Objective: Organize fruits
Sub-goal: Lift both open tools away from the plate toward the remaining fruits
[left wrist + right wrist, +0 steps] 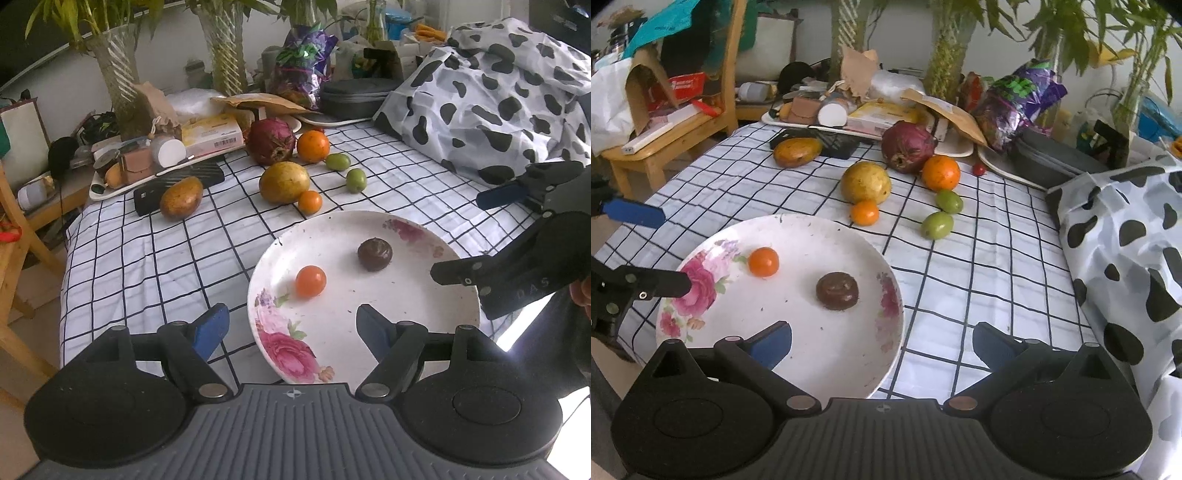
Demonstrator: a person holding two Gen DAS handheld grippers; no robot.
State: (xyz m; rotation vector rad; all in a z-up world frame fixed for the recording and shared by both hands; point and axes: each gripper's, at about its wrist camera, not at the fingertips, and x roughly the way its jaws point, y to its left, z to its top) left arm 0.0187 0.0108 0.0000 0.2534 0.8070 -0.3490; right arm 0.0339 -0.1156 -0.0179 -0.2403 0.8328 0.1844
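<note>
A white flowered plate (pixel 406 295) (pixel 831 350) on the checked cloth holds a small orange fruit (pixel 310 281) (pixel 763 261) and a dark brown fruit (pixel 374 254) (pixel 837 290). My left gripper (pixel 291 328) hangs open over the plate's near left rim with nothing between its fingers. My right gripper (pixel 882 341) stands wide open over the plate's near right rim, also empty. Farther back on the cloth lie a dark red fruit (pixel 271 140), a big orange (pixel 313 146), a yellow fruit (pixel 283 182), a small orange (pixel 310 202), two green fruits (pixel 337 161) and a brown mango (pixel 181 197).
A cow-patterned cloth heap (pixel 498 99) (pixel 1126 258) rises on the right. At the back stand a cluttered tray (pixel 122 184), glass vases with plants (pixel 118 66), a purple bag (pixel 306 62) and a grey case (pixel 354 96). A wooden chair (pixel 683 122) stands to the left.
</note>
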